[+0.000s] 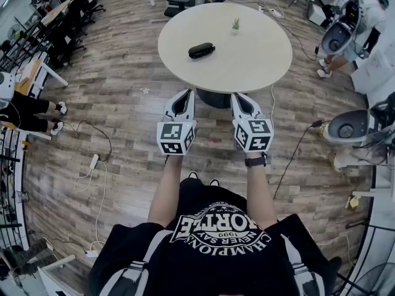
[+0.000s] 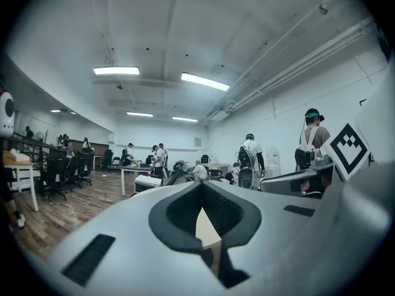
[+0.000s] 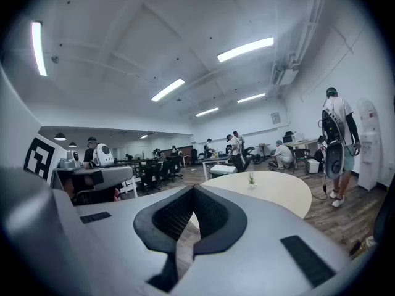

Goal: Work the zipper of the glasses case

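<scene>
So far nothing has been started; the black glasses case (image 1: 202,50) lies on the round bench (image 1: 259,66), well apart from both tools (it is too small here to tell if its zipper is open or shut); the left hand-held gripper (image 1: 186,94) and the right hand-held gripper (image 1: 238,97) are both closed and hold nothing, side by side near the bench's near edge; reaching the case, holding it and pulling the zipper are all left to do.
</scene>
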Demonstrator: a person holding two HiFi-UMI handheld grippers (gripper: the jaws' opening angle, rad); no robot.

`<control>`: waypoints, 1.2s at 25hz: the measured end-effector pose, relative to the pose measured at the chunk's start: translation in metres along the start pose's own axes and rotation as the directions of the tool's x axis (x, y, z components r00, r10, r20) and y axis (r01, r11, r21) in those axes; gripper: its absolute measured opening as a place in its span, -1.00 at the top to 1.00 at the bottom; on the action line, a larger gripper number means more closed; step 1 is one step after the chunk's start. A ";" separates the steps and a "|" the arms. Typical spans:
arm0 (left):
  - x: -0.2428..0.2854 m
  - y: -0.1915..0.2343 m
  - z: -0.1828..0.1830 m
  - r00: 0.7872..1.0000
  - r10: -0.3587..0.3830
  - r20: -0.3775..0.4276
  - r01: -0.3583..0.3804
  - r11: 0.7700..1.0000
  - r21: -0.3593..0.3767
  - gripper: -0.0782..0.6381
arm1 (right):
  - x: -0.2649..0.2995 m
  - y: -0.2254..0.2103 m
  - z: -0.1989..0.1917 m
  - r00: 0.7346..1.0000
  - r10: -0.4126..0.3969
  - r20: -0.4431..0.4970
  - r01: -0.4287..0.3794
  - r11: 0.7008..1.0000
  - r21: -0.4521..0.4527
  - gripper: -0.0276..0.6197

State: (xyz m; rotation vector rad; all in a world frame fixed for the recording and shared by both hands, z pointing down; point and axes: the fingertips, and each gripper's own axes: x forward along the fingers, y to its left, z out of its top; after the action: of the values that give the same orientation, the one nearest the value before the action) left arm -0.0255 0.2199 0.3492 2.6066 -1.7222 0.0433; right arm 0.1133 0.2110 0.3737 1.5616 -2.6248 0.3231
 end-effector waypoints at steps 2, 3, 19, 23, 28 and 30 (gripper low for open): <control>0.003 -0.011 -0.006 1.000 -0.004 -0.015 0.004 1.000 0.014 0.73 | -0.005 -0.012 -0.005 1.000 -0.015 -0.010 0.016 1.000 0.013 0.86; 0.004 -0.015 -0.008 1.000 -0.005 -0.022 0.006 1.000 0.019 0.73 | -0.007 -0.017 -0.006 1.000 -0.021 -0.016 0.021 1.000 0.017 0.86; 0.077 -0.002 -0.052 0.992 0.031 -0.120 -0.026 0.999 0.045 0.73 | 0.042 -0.076 -0.026 0.995 -0.073 -0.067 0.076 0.996 0.042 0.86; 0.107 0.023 -0.061 0.993 0.038 -0.115 -0.037 0.999 0.007 0.73 | 0.080 -0.085 -0.023 0.996 -0.067 -0.062 0.070 0.997 0.043 0.86; 0.152 0.060 -0.061 0.993 0.048 -0.107 -0.052 0.998 -0.035 0.73 | 0.145 -0.093 -0.008 0.997 -0.030 -0.073 0.031 0.999 0.011 0.86; 0.170 0.078 -0.055 0.994 0.064 -0.088 -0.067 0.997 -0.033 0.73 | 0.170 -0.092 0.000 0.997 -0.013 -0.078 0.011 1.000 -0.026 0.86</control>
State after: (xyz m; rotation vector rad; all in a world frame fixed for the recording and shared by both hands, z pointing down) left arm -0.0312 0.0350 0.4099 2.4836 -1.7626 0.1238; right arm 0.1116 0.0219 0.4150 1.5242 -2.5500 0.3418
